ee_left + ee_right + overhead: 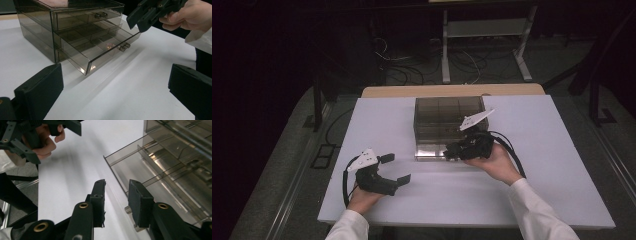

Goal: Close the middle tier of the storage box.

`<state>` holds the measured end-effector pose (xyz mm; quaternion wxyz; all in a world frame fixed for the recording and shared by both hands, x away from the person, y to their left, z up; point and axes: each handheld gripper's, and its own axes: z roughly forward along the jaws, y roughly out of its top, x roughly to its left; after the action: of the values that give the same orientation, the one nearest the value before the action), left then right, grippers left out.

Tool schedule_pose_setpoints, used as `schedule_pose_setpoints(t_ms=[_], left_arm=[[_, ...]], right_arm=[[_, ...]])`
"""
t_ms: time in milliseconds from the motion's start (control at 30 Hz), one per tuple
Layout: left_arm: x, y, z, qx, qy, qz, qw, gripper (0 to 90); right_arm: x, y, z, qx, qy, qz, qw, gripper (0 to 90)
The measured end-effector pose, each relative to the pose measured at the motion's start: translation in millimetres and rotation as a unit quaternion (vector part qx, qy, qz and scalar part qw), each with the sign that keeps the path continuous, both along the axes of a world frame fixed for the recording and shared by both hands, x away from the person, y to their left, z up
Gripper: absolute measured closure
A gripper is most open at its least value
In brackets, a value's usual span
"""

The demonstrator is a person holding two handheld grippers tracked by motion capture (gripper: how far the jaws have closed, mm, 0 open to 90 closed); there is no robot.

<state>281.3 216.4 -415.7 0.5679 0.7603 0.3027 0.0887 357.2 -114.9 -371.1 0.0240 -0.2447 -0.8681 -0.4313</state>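
One drawer [100, 50] of the smoky plastic drawer box [449, 120], mid-table toward the far edge, stands pulled out toward the person. The right gripper [116, 195] sits at its near front, jaws partly apart, seemingly gripping nothing. The left gripper [393, 167] waits open, near left. Next, probably, comes pulling or pushing by the knob [124, 46].

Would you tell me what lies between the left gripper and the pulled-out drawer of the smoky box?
Nothing: in the left gripper view, only bare white table stretches from the left gripper to the open drawer.
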Motion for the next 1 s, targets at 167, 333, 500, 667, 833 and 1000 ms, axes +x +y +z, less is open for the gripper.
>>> schedule_pose_setpoints(t_ms=[167, 333, 500, 667, 833, 1000], left_arm=[[0.0, 0.1, 0.2, 0.0, 0.0, 0.001, 1.0, 0.0], [-0.6, -0.5, 0.4, 0.003, -0.001, 0.0, 1.0, 0.0], [-0.6, -0.4, 0.5, 0.003, -0.001, 0.0, 1.0, 0.0], [-0.8, -0.6, 0.7, 0.003, -0.001, 0.0, 1.0, 0.0], [-1.0, -0.9, 0.7, 0.002, -0.001, 0.0, 1.0, 0.0], [-1.2, -1.0, 0.7, 0.002, -0.001, 0.0, 1.0, 0.0]], right_arm=[[-5.0, 1.3, -2.5, 0.001, 0.002, 0.008, 1.0, 72.8], [-11.0, 3.0, -5.6, 0.0, 0.003, 0.018, 0.9998, 79.1], [-15.5, 4.7, -8.2, -0.006, 0.0, 0.03, 0.9995, 85.0], [-19.0, 7.6, -10.7, -0.01, -0.003, 0.035, 0.9993, 88.9], [-21.0, 9.4, -14.9, -0.015, 0.0, 0.041, 0.999, 89.0], [-23.2, 11.2, -20.9, -0.021, 0.005, 0.046, 0.9987, 89.0]])
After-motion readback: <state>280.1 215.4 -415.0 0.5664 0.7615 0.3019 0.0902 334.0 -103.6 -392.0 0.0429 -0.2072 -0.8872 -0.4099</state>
